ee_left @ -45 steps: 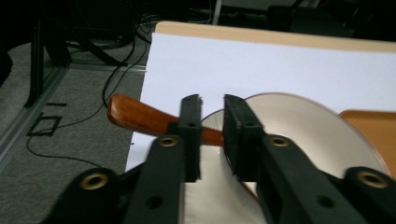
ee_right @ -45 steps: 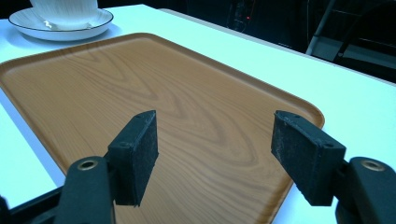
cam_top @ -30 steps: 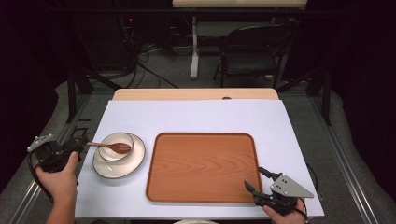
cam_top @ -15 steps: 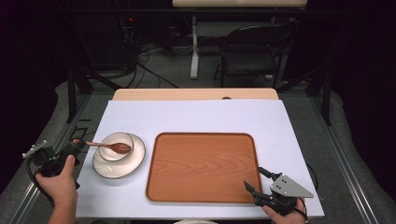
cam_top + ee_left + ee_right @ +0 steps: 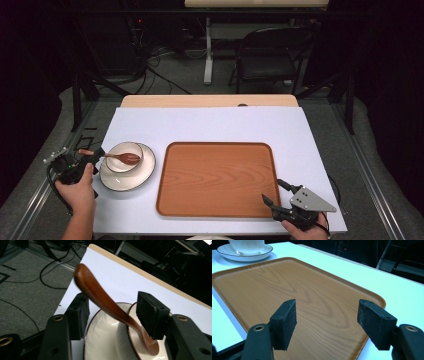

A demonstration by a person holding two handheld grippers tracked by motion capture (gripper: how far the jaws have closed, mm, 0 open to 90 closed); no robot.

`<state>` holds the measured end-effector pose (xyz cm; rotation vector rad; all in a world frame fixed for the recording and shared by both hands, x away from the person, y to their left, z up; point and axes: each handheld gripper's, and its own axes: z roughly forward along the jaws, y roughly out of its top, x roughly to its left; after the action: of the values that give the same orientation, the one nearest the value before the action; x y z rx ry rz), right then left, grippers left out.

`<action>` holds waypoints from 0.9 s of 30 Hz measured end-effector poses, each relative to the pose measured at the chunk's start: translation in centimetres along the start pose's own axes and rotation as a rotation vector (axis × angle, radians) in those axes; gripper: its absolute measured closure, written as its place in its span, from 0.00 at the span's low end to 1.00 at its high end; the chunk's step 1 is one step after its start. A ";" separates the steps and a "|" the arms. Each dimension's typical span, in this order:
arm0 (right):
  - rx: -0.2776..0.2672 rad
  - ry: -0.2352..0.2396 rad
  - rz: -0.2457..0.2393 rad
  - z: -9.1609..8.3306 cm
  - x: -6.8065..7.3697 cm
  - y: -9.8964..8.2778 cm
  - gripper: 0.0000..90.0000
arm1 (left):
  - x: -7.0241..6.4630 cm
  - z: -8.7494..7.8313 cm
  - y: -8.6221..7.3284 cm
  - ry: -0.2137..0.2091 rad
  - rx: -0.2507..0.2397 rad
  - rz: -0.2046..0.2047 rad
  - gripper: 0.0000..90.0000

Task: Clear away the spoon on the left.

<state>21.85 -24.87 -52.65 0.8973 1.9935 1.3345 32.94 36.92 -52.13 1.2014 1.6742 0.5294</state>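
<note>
At the lower left of the high view, the black left gripper (image 5: 95, 154) is partly covered by the person's left hand (image 5: 75, 186), so its jaws are hard to make out there. In the left gripper view the two black pads (image 5: 78, 315) stand apart with the long brown wooden spoon (image 5: 105, 301) running between them. The jaws have just been closing a little, yet a gap shows on each side of the handle, so nothing is gripped. The spoon's handle tip looks blurry at the upper left of that view, and its scoop end rests in the small white bowl (image 5: 123, 156). The bowl sits on the round white plate with a dark rim (image 5: 127, 177), at the left edge of the white table top (image 5: 210, 122). In the middle lies the flat brown wooden tray (image 5: 215, 180). At the lower right, the black right gripper (image 5: 272, 192) is cut off by the bottom of the frame. Its jaws are wide apart over the near corner of the tray and grip nothing.
</note>
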 end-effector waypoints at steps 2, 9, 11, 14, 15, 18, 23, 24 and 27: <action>-0.002 0.000 -0.001 0.0 0.0 0.0 0.35 | -0.2 0.1 -0.1 0.005 -0.008 0.009 0.54; -0.001 0.001 -0.002 0.0 0.0 0.0 0.35 | -0.2 -0.1 -0.1 0.005 -0.031 0.018 0.68; 0.001 0.002 -0.002 0.0 0.0 0.0 0.35 | -0.2 -0.1 -0.1 0.010 -0.033 0.022 0.72; -0.001 0.003 -0.004 0.0 0.1 0.0 0.35 | -0.1 -0.1 -0.1 -0.004 -0.034 0.019 0.75; -0.001 0.002 -0.005 0.0 0.1 0.0 0.35 | -0.1 -0.1 0.0 -0.007 -0.036 0.017 0.76; -0.001 0.001 0.003 0.0 0.0 0.0 0.35 | -0.3 -0.3 0.1 -0.030 -0.047 0.013 0.78; -0.001 0.002 0.002 0.0 0.0 0.0 0.35 | -1.0 -0.8 0.7 -0.078 -0.068 0.034 0.85; -0.002 0.001 -0.003 0.0 0.0 0.0 0.35 | -1.2 -0.9 0.8 -0.083 -0.070 0.042 0.86; -0.001 0.002 -0.003 0.0 0.0 0.0 0.35 | -2.0 -1.0 1.0 -0.104 -0.073 0.066 0.88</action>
<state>21.82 -24.85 -52.63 0.8924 1.9949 1.3352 32.61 35.78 -49.98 1.2137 1.5193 0.5541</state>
